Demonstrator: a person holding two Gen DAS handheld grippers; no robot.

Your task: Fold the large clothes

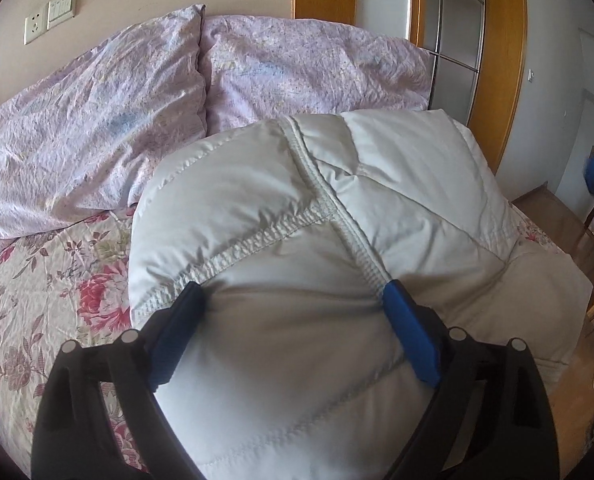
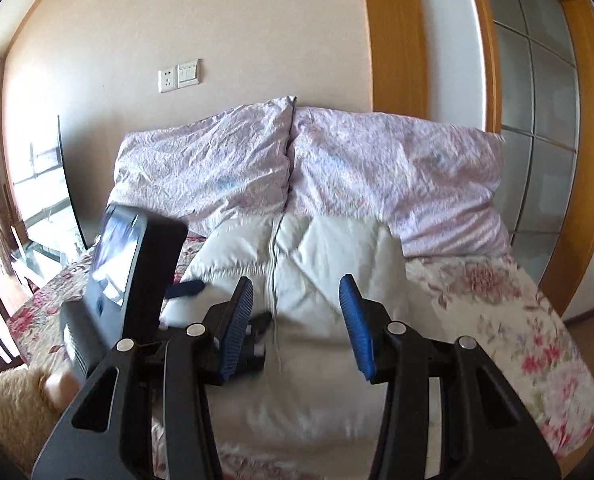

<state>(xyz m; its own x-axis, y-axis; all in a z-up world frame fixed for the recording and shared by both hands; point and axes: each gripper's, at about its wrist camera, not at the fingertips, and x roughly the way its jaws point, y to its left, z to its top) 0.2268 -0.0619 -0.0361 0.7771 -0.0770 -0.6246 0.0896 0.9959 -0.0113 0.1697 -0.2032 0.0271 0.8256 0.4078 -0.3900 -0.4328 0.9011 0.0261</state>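
Two hand-held grippers are seen over a bed (image 1: 37, 300) covered with a floral quilt. A white padded jacket (image 1: 337, 208) is lying bunched on the quilt, in front of two lilac pillows (image 1: 97, 120) that are propped against the wall. The jacket's elastic hem seam (image 1: 257, 240) is turned upward and runs across the top of the bundle.

The left hand-held gripper (image 1: 293, 300) is spread wide, with the puffy jacket bulging between its blue pads (image 1: 409, 336). The pad tips are seen touching the fabric on both sides near the seam, but a real pinch is not shown (the cloth is only straddled). In the right wrist view the left hand-held gripper (image 2: 225, 316) is seen low on the jacket's near left side, and a dark box-shaped camera unit (image 2: 129, 280) is seen mounted on it.

The right hand-held gripper (image 2: 297, 312) is held above the jacket (image 2: 329, 280), clear of it, pointing toward the pillows (image 2: 397, 176). Its jaws are parted about halfway and nothing is held between them. Slight motion blur is noted in this view.

A cream fleece sleeve (image 2: 9, 412) is seen at the lower left edge of the right wrist view. A socket and switch plate (image 2: 179, 74) are fixed to the wall above the pillows, and a wooden door frame (image 2: 397, 40) is seen to the right.
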